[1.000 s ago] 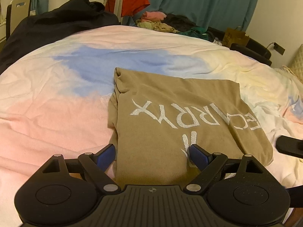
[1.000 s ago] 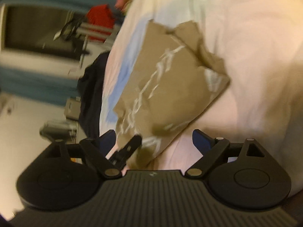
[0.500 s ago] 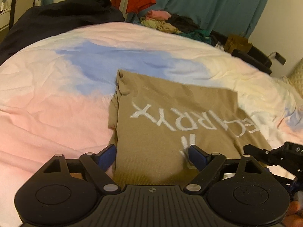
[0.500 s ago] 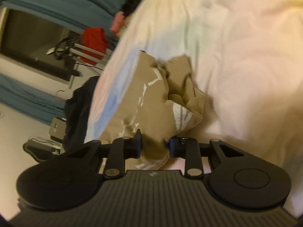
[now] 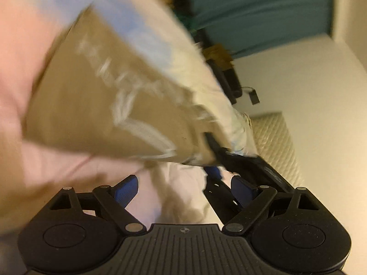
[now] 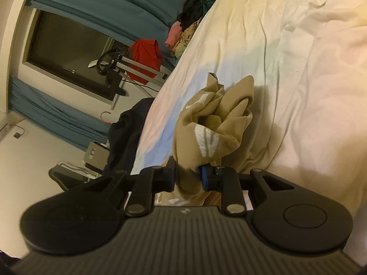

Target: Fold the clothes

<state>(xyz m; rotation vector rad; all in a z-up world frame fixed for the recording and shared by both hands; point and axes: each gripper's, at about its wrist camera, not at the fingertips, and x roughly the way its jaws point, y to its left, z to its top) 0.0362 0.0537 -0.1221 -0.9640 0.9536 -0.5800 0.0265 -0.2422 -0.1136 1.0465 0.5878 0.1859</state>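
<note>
The tan T-shirt (image 6: 213, 123) no longer lies as a flat folded rectangle on the bed (image 6: 309, 73): half a second ago it was just being pinched, and now one end is bunched and lifted off the duvet, its white lettering creased into the folds. The right gripper (image 6: 187, 176) has closed its fingers tightly on that gathered edge. The left gripper (image 5: 181, 186) stands wide open and empty, and its view has swung sharply and blurred, with the shirt (image 5: 103, 105) tilted across it and the right gripper (image 5: 220, 153) at its lower corner. I judge this garment folded and being carried off towards the bed's edge. The knit looks soft and limp, sagging wherever unsupported; the duvet is pastel, lightly wrinkled cotton.
</note>
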